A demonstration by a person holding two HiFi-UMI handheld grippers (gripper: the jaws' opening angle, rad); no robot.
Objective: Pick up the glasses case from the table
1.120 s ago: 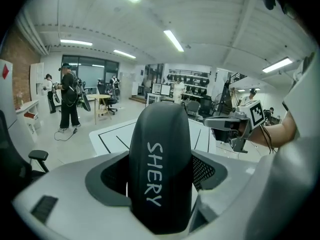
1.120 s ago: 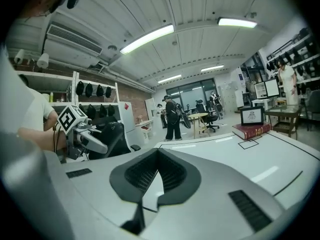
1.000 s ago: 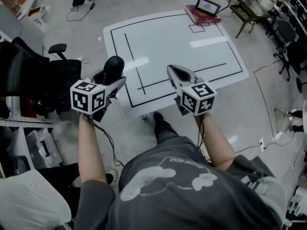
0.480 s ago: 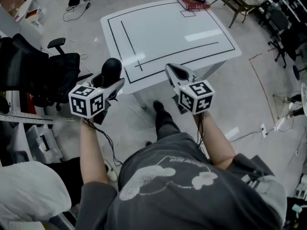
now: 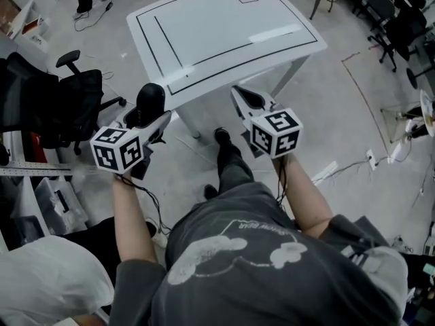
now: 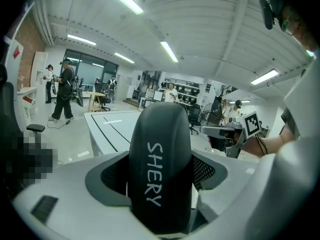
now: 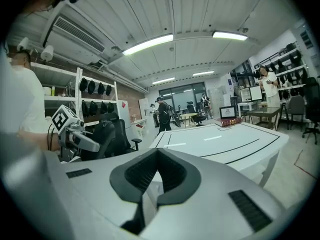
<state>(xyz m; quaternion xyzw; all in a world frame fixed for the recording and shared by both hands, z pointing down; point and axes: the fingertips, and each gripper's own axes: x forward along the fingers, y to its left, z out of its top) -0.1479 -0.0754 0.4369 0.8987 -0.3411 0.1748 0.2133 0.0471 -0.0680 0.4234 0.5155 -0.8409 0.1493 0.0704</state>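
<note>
Head view: glasses case [image 5: 150, 102] clamped upright between the jaws of the left gripper [image 5: 153, 119], clear of the table [image 5: 224, 26] ahead. It is judged light, rigid and slick, best held across its middle.
Left gripper view: black rounded shell with white "SHERY" lettering.
Right gripper view: right gripper [image 7: 157, 156] has its 2 jaws closed and empty.

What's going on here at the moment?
A person holds a gripper in each hand. The left gripper is clamped on a black rounded glasses case lettered SHERY, held over the floor, short of the white table with black lines. The right gripper is shut and empty.
</note>
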